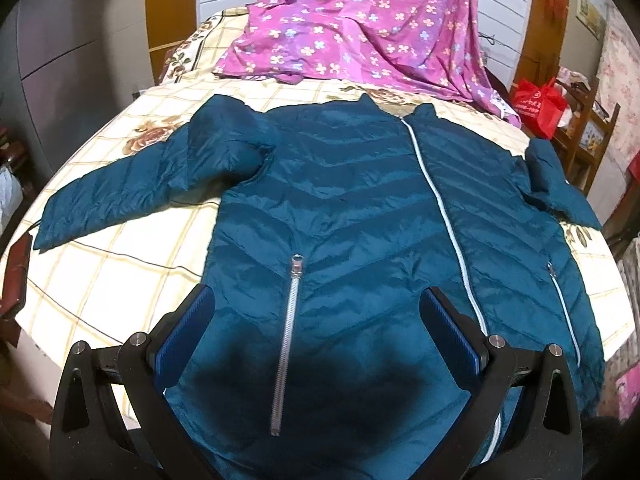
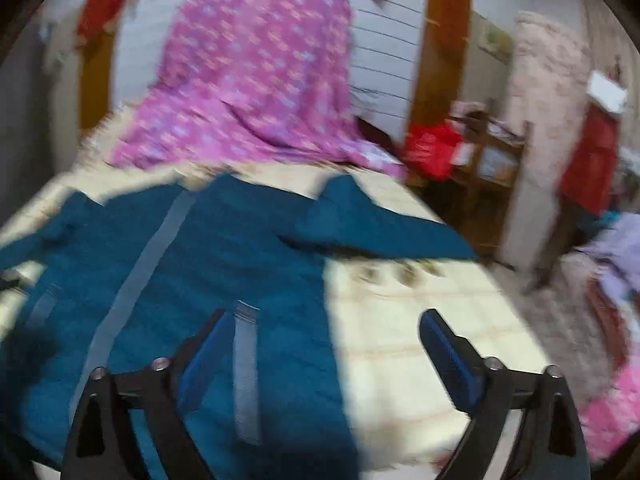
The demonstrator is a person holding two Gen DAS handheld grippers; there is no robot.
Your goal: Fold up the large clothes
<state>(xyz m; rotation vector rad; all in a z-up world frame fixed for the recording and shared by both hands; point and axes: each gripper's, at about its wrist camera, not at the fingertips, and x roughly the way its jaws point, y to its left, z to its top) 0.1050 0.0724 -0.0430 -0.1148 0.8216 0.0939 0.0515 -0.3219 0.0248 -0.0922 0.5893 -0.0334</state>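
A teal puffer jacket (image 1: 340,200) lies flat, front up, on a checked bedspread (image 1: 120,272). The left gripper (image 1: 316,308) hovers over its hem, jaws apart, empty. The right gripper (image 2: 324,332), jaws apart, has the jacket's edge at nine o'clock.

Bare bed (image 1: 120,272) left and right of jacket (image 1: 340,200); purple sheet (image 1: 360,28) heaped at far end; shelf (image 1: 580,136) with red bag (image 1: 540,108) close by right edge

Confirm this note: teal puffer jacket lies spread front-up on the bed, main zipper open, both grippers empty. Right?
Not quite: the main zipper is closed, as the left wrist view shows. The teal puffer jacket does lie front-up on the bed, and the left gripper and right gripper are empty.
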